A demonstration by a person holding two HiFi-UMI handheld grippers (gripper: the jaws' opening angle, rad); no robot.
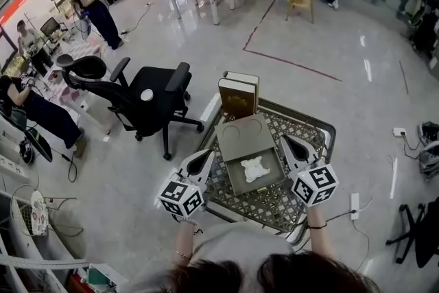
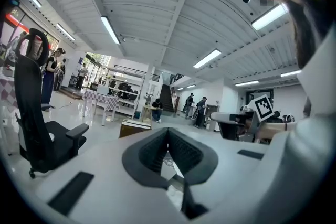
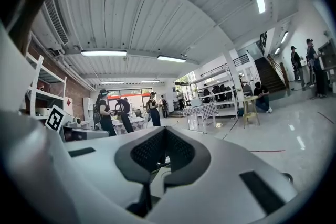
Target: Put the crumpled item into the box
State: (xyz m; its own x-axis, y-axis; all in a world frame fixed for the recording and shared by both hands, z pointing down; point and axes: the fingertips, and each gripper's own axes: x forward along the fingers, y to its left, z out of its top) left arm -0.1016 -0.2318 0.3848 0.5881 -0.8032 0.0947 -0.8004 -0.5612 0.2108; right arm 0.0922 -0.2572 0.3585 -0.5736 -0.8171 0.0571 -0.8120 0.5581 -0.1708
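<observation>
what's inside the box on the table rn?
One white crumpled item lies in the open box, roughly in the middle. The floor of the box around it looks bare. The patch of floor under the item is covered, so I can't tell what is there.

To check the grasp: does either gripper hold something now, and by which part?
Nothing is held. The left gripper and the right gripper are both shut and empty; the crumpled item lies in the box.
</observation>
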